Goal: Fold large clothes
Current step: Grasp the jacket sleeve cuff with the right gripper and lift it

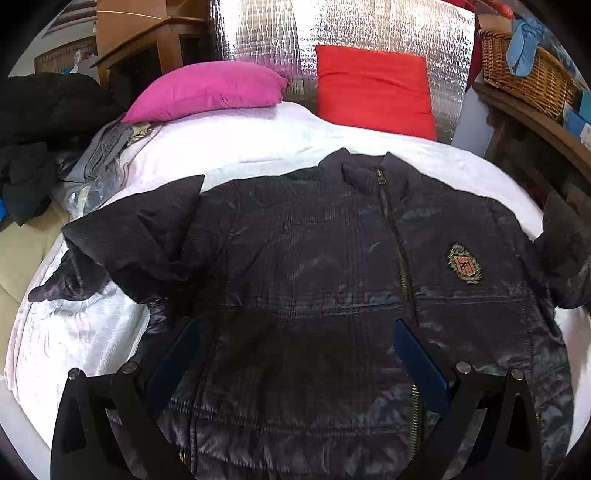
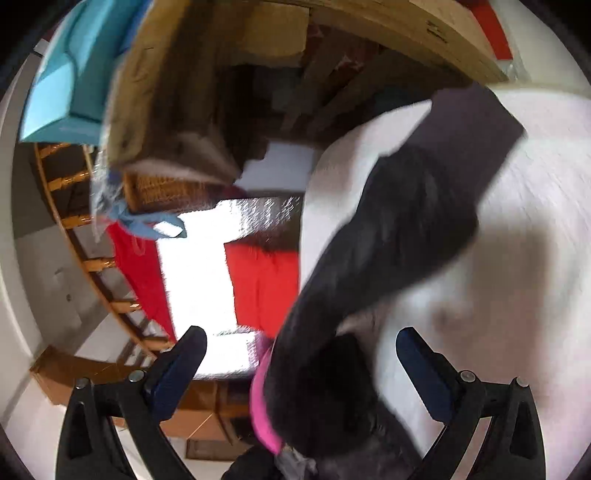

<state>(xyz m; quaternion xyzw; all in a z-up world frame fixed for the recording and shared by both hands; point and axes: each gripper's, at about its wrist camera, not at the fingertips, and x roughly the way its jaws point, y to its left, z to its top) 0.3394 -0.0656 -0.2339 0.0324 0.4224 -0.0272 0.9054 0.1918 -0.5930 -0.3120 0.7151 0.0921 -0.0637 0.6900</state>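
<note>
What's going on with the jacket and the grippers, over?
Left gripper open, hovering over jacket. Right gripper open, sleeve between its fingers, not pinched. Jacket flat on bed, zipped, unfolded. Nothing in the way.

bright daylight, glare on the foil panel [image 1: 340,26]; right wrist view motion-blurred, fisheye edges bent and dark.

The jacket [image 1: 314,280] runs off the bottom of the left wrist view, so its hem can't be seen. In the right wrist view everything is smeared, and the dark sleeve [image 2: 388,243] looks fuzzy.
</note>
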